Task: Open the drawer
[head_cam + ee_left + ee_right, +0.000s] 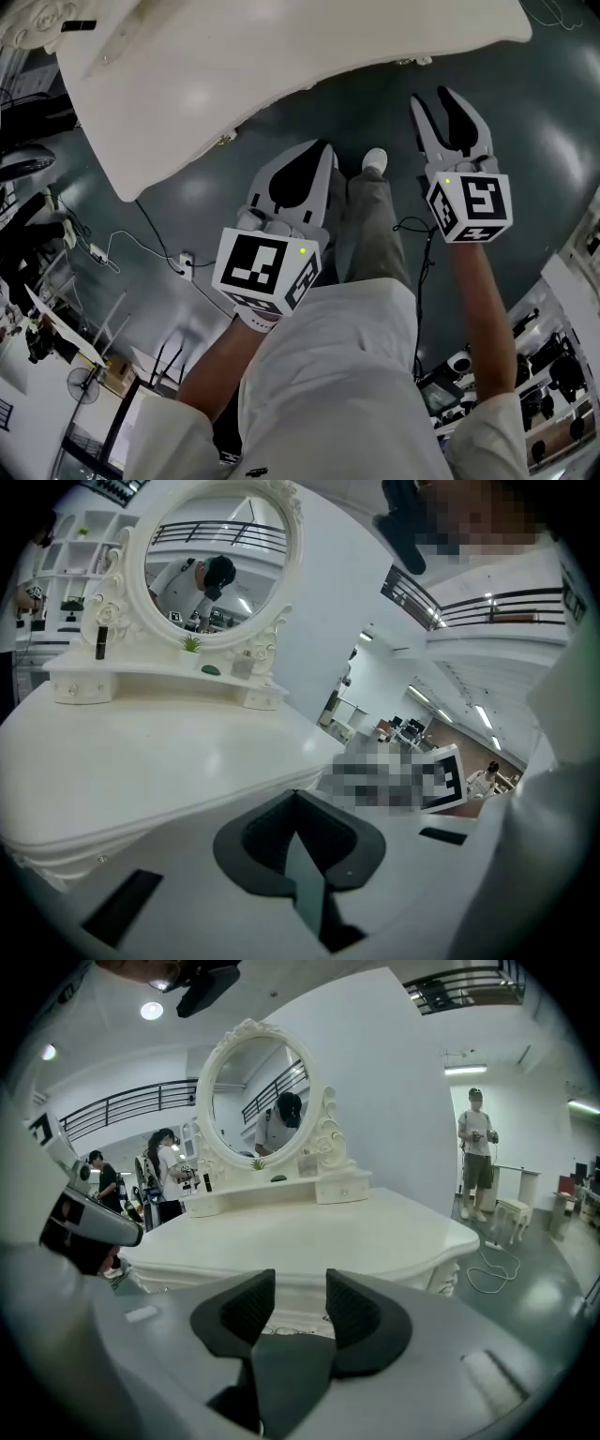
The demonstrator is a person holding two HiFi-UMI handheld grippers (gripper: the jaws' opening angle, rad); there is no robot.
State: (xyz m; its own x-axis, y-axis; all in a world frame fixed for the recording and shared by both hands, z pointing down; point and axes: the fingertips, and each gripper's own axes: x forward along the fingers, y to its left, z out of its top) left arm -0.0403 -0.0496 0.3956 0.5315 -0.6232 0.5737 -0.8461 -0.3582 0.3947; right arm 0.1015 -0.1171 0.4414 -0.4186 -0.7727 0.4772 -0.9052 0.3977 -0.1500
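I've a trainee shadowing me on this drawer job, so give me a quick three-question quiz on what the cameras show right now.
1. True or false: the right gripper has its jaws apart with nothing between them.
2. Which gripper has its jaws together? A) left gripper B) right gripper C) neither
3. What stands at the back of the white dressing table?

Key: 1 true; 2 A; 3 an oval mirror in a carved white frame.
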